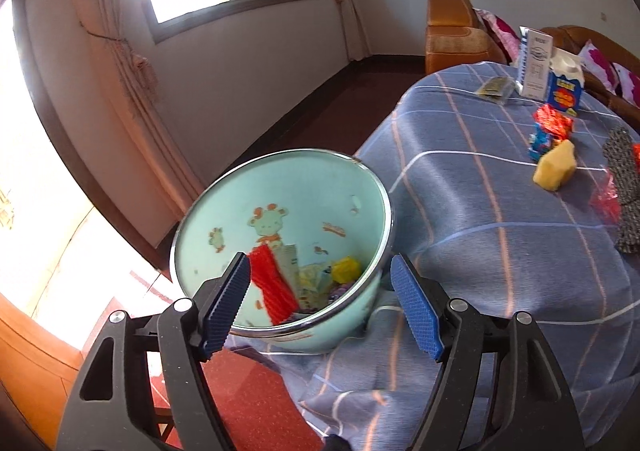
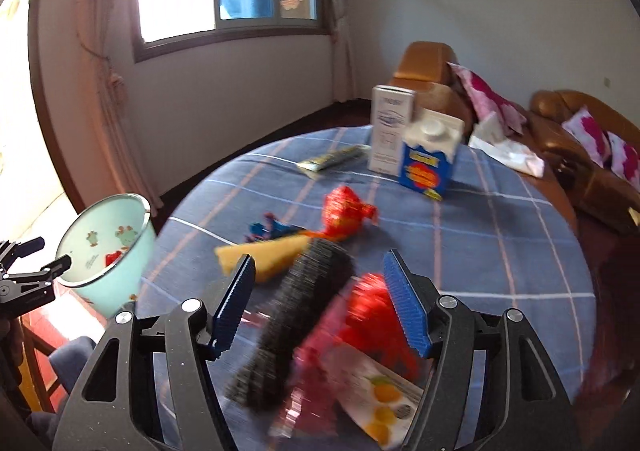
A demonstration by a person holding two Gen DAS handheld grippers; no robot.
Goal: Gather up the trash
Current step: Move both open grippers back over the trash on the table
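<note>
A mint-green enamel bin [image 1: 280, 211] with cartoon prints sits at the table's left edge; it holds red netting [image 1: 272, 283], a yellow wrapper and paper scraps. It also shows in the right wrist view [image 2: 108, 251]. My left gripper [image 1: 320, 291] is open, its fingers either side of the bin's near rim. My right gripper [image 2: 320, 299] is open over a dark mesh roll [image 2: 292, 327], a red wrapper [image 2: 372, 315] and a fruit-print packet [image 2: 376, 391]. A yellow sponge [image 2: 268, 255], a red foil wrapper [image 2: 344, 211] and a blue wrapper [image 2: 268, 231] lie beyond.
The round table has a blue plaid cloth [image 2: 480, 251]. A blue-and-white carton [image 2: 432, 159], a tall white box [image 2: 390, 131] and a flat sachet [image 2: 332, 159] stand at the back. A white bag [image 2: 508, 151] and an orange sofa [image 2: 580, 155] with pink cushions are behind.
</note>
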